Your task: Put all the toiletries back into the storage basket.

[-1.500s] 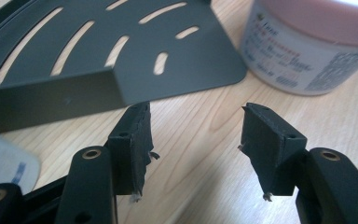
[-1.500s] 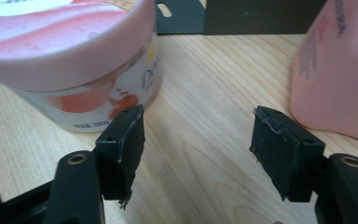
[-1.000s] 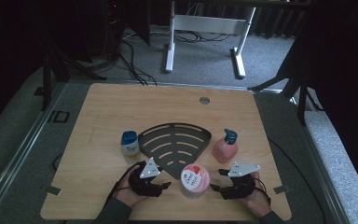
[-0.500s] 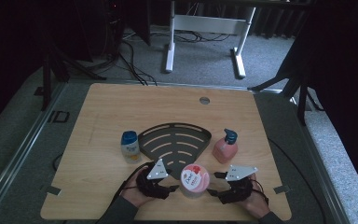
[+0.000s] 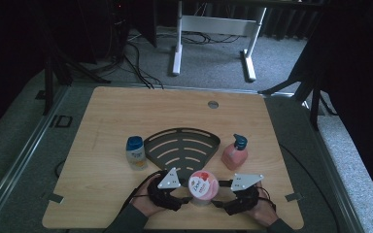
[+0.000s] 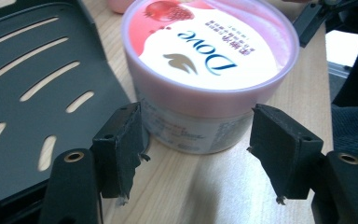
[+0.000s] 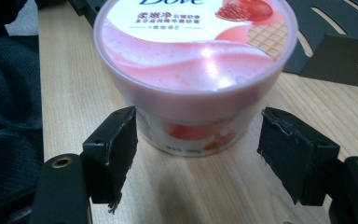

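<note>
Wooden bench, high view, read left to right. Blue-capped bottle left of centre, then black slotted tray. Left gripper at lower centre, fingers released, spread beside pink Dove tub, which stands upright at the bench's near edge. Right gripper likewise released, flanking the other side; likely a two-sided approach. Pink pump bottle right of centre.

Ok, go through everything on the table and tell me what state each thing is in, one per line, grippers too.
Dove tub: upright, lid on, on the table between both grippers.
Left gripper: open, jaws either side of the tub, not clamped.
Right gripper: open, jaws either side of the tub, not clamped.
Pump bottle: upright, pump on.
Blue-capped bottle: upright, cap on.
Black slotted rack: flat on the table, nothing on it.
</note>
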